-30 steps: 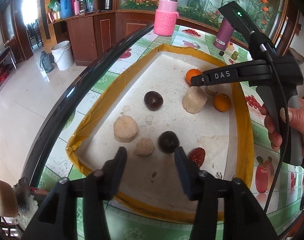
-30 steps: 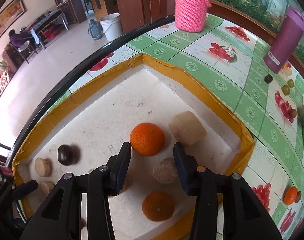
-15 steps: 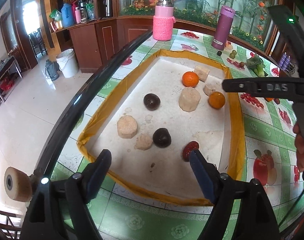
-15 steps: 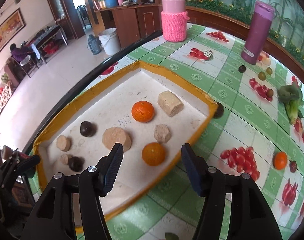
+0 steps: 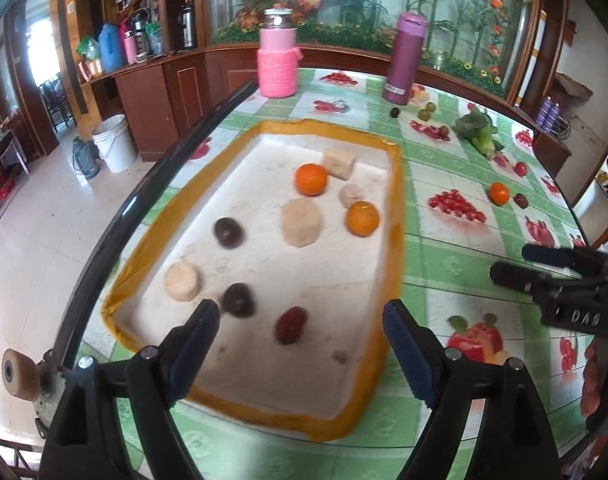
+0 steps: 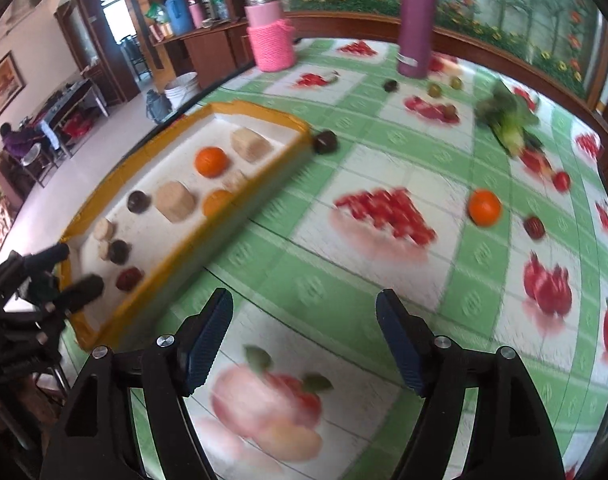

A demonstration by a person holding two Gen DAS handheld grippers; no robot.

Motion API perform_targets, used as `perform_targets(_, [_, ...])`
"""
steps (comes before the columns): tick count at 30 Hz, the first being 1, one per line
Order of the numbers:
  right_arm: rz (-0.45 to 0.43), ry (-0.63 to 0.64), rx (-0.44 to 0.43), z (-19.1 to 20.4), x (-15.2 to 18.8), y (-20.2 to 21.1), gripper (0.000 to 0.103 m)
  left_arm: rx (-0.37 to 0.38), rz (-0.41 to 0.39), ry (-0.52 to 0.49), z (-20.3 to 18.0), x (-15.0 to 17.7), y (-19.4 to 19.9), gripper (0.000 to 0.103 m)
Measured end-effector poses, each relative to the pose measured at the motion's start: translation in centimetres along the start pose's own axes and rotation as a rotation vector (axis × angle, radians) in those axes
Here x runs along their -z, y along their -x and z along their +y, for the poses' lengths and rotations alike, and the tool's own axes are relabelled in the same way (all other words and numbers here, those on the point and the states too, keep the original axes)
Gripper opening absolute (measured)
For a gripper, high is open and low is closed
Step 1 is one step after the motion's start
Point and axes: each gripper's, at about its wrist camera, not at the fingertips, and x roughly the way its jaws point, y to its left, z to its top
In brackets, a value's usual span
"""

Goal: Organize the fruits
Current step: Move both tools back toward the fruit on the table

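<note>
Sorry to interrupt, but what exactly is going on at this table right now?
A person is sorting fruit with two handheld tools. Both the left tool and right tool are open and hold nothing. Two oranges and dark fruits already lie in the yellow-rimmed tray; another orange sits loose on the tablecloth.

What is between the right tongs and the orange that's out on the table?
Nothing stands between the right tongs and the loose orange. In the right wrist view only the tablecloth lies there, with printed red fruit pictures.
</note>
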Motion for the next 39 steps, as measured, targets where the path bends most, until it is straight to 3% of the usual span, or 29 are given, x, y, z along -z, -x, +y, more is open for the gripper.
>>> perform_targets(7, [0.013, -0.113, 0.054, -5.8, 3.9, 1.3, 0.074, 0.059, 0.01, -0.083, -5.5, -0.4, -0.1, 0.088])
perform_targets(17, [-0.017, -0.286, 0.122, -14.6, 6.4, 3.4, 0.074, 0.122, 0.077, -0.201, -13.1, 0.0, -1.6, 0.088])
perform_targets(22, [-0.07, -0.345, 0.145, -18.4, 4.7, 3.8, 0.074, 0.116, 0.088, -0.251, -15.7, -0.3, -2.2, 0.089])
perform_targets(27, [-0.127, -0.32, 0.156, -20.0, 1.5, 2.5, 0.074, 0.114, 0.096, -0.272, -17.2, -0.9, -2.9, 0.089])
perform_targets(35, [-0.129, -0.234, 0.201, -21.0, -2.8, -1.7, 0.074, 0.088, 0.097, -0.29, -18.1, -2.6, -4.2, 0.089])
perform_targets(39, [-0.118, -0.258, 0.156, -22.2, -3.5, -3.2, 0.07, 0.083, 0.092, -0.29, -18.5, -3.7, -5.1, 0.089])
